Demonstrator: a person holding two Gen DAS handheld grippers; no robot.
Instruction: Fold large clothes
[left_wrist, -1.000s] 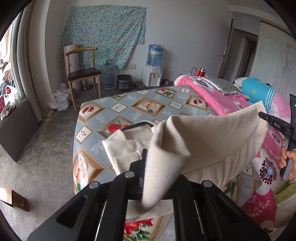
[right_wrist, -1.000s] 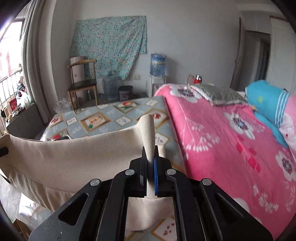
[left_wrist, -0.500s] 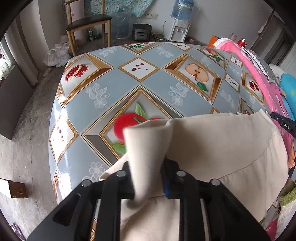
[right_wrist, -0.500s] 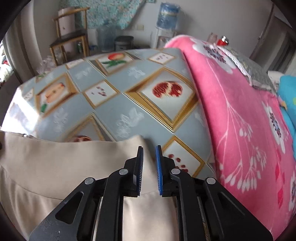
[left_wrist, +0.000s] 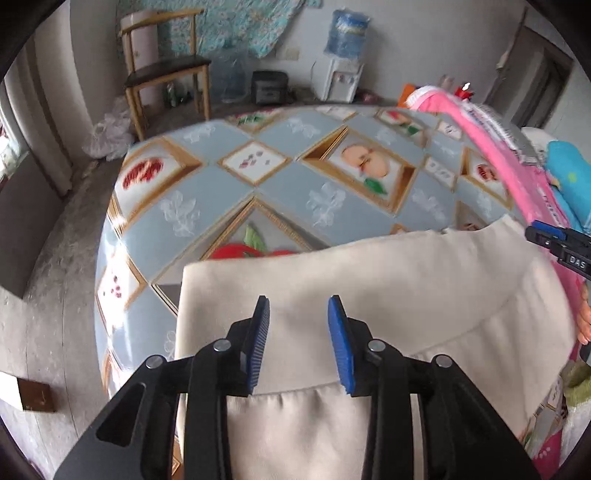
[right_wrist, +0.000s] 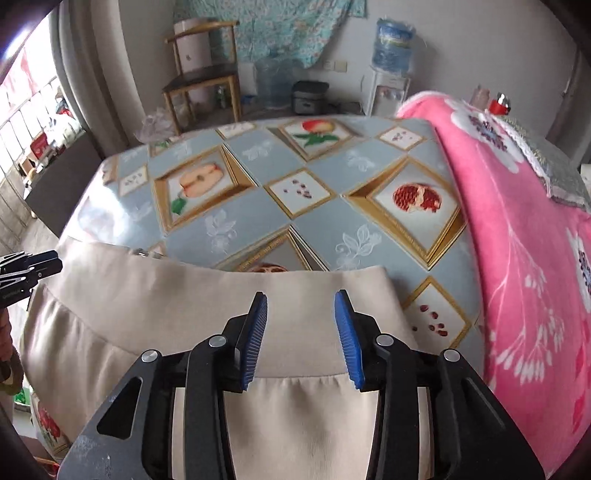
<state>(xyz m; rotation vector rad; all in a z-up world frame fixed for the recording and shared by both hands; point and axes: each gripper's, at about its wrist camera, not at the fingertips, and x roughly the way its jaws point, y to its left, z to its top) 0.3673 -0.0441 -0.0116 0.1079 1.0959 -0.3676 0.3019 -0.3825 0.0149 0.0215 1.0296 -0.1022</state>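
The left gripper (left_wrist: 298, 306) and the right gripper (right_wrist: 301, 302) are both opening, jaws apart over the beige garment (left_wrist: 369, 280) with no cloth pinched. It lies on the patterned tablecloth (left_wrist: 229, 192), band edge facing away, long axis side to side. The fold looks laid; next probably calls for regripping an end.

**Garment on the table, bed to the right**

The folded garment (left_wrist: 369, 280) lies on the table (left_wrist: 221, 192) at its near edge. A blanket-covered bed (right_wrist: 524, 236) adjoins the table's right side. Beyond stand a chair (left_wrist: 166, 70) and a water dispenser (left_wrist: 341, 70).
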